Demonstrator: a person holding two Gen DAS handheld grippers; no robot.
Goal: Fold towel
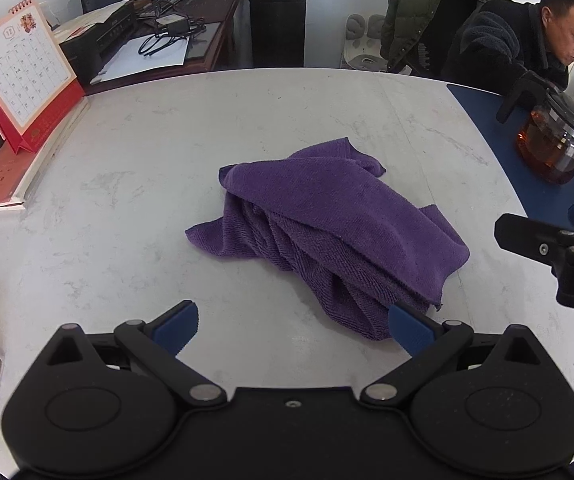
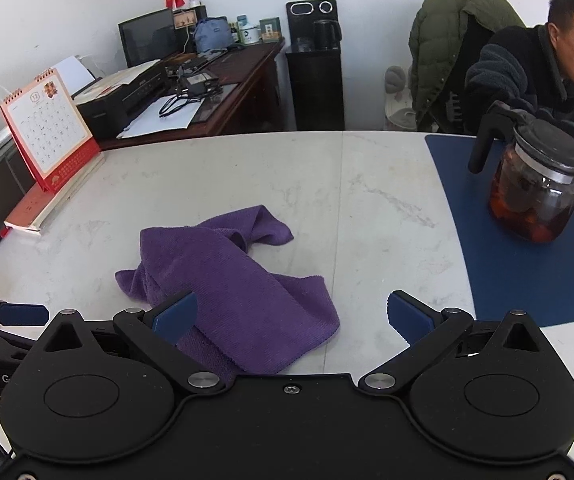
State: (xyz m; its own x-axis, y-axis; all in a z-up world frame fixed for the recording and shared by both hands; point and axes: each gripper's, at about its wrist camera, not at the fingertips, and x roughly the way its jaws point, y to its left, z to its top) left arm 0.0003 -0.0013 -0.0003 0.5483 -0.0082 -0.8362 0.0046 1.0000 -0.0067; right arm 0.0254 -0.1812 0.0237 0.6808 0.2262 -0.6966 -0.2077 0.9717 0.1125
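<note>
left wrist: left gripper point(image 1: 293, 330) spread wide, gripping nothing, its right pad at the near edge of the crumpled purple towel point(image 1: 327, 228) on the marble table point(image 1: 127, 168) | right wrist: right gripper point(image 2: 293, 318) spread wide, empty, towel point(image 2: 231, 288) under its left finger, glass teapot point(image 2: 535, 192) well right of towel

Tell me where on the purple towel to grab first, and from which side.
Take the purple towel by its near corner, the flat single layer lying on the white table closest to both claws. Come in low from the near edge with the right claw, which is open and nearest to it. The middle is bunched into ridges, so gripping there would likely catch several layers.
</note>
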